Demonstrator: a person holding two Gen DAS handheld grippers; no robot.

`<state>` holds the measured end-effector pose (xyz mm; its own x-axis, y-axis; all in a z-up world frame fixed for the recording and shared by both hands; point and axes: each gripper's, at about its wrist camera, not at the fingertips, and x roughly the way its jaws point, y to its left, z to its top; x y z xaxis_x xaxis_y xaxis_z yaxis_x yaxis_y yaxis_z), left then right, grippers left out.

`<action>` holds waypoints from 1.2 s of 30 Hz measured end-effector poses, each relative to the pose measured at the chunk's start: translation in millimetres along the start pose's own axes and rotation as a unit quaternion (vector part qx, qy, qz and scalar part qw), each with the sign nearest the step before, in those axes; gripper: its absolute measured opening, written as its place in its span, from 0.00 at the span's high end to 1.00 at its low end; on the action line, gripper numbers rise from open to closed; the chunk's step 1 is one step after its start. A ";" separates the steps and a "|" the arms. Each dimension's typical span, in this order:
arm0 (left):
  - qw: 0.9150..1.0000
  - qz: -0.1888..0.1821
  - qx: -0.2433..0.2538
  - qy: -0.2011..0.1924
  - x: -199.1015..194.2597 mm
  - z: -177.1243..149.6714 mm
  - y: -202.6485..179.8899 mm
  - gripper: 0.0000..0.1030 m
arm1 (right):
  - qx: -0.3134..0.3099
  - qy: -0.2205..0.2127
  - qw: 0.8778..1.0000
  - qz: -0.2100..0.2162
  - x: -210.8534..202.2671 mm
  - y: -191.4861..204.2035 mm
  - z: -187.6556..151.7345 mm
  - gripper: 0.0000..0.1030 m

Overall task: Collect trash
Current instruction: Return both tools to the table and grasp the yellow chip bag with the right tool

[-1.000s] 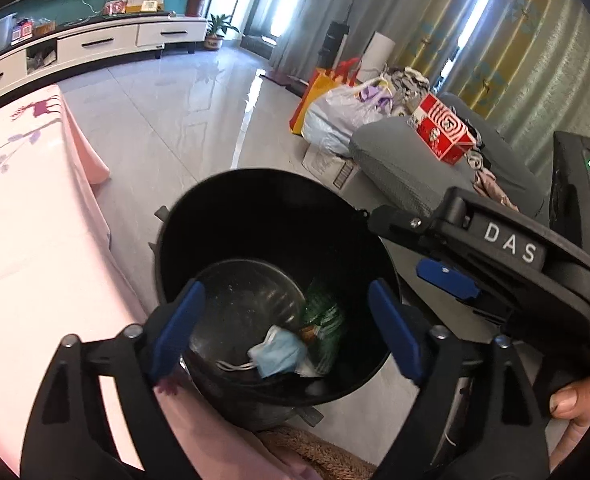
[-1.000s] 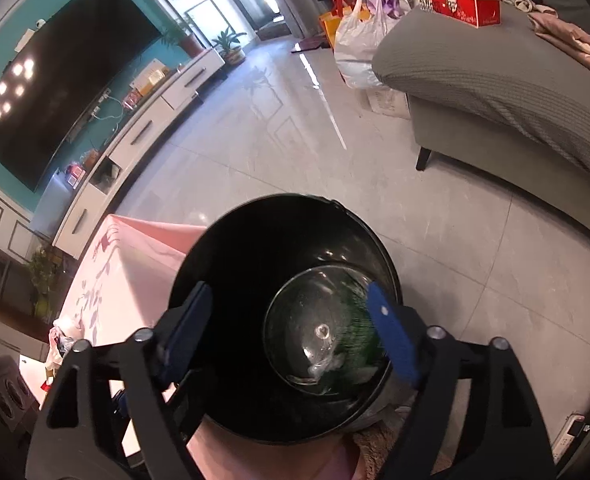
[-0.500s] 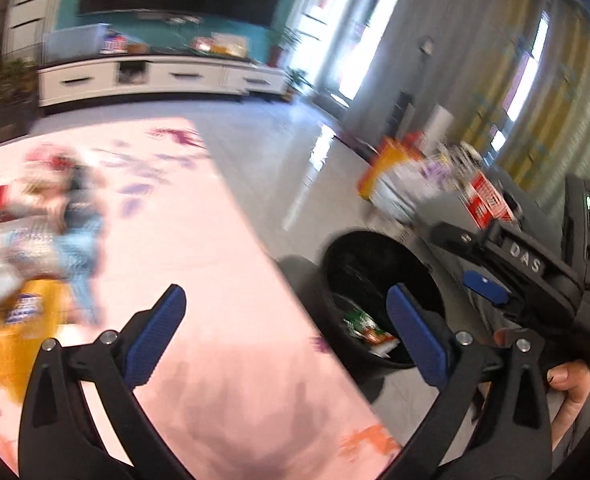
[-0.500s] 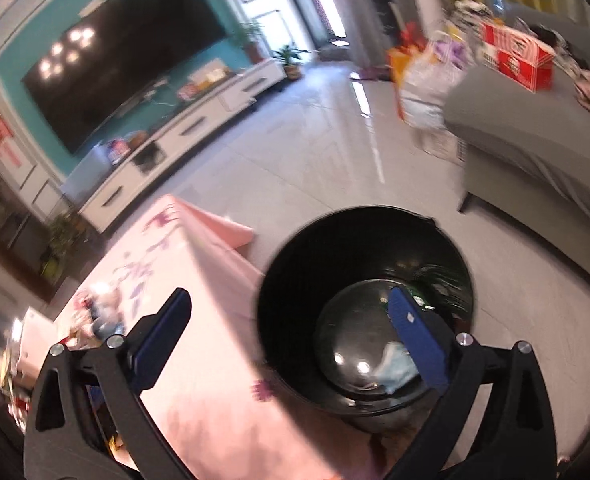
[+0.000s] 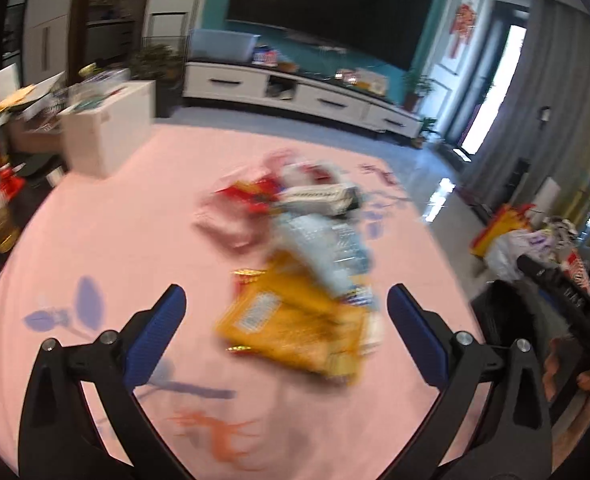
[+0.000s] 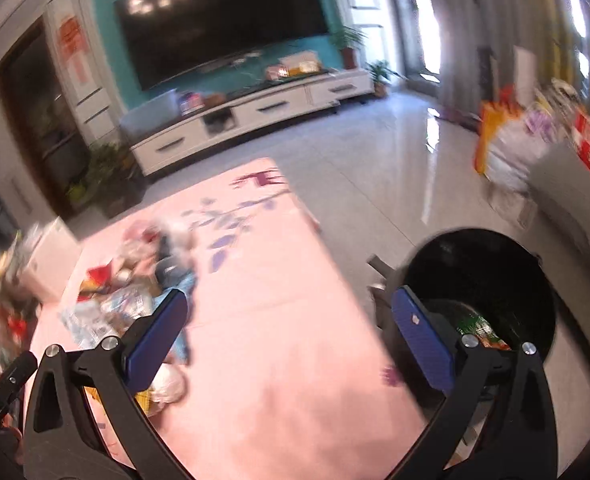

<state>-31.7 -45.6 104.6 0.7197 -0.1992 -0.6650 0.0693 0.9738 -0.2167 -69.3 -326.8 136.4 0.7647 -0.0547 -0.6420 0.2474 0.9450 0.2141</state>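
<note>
Trash (image 5: 295, 264) heaped mid-way along the pink surface (image 5: 115, 248), blurred: a yellow bag (image 5: 291, 332) nearest, a pale blue-white wrapper (image 5: 327, 248) behind it, red packets (image 5: 251, 196) and a white box (image 5: 319, 196) at the back. Left tool (image 5: 286, 332) hovering over the near end of the heap, fingers spread wide, nothing between them, yellow bag framed in the gap. Right tool (image 6: 291, 336) likewise gaping and empty, above bare pink cloth. Black bin (image 6: 483, 276) on the floor just off the surface's right edge, green and orange scraps (image 6: 481, 332) visible inside. Same heap off to the left in the right wrist view. TV (image 6: 223, 20) and white cabinet (image 6: 255, 114) on the far wall.
</note>
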 end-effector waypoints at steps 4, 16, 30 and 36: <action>0.998 0.000 -0.063 0.024 19.1 -19.6 48.0 0.03 | -0.022 0.042 0.997 0.062 27.8 35.2 -16.4 0.03; 0.993 -0.002 -0.094 0.067 39.3 -24.5 72.4 0.03 | -0.124 0.129 0.971 0.161 74.5 134.4 -64.9 0.03; 0.992 0.008 -0.108 0.063 37.9 -21.4 83.2 0.03 | -0.175 0.133 0.964 0.148 84.3 142.8 -78.7 0.50; 0.992 0.006 -0.105 0.066 41.6 -22.4 81.2 0.03 | -0.168 0.139 0.965 0.145 68.2 127.8 -70.7 0.56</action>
<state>-11.6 22.7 43.3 0.6213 -0.2144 -0.7536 -0.0945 0.9343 -0.3437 -27.6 -187.0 67.9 0.5716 0.2723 -0.7740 -0.1951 0.9614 0.1942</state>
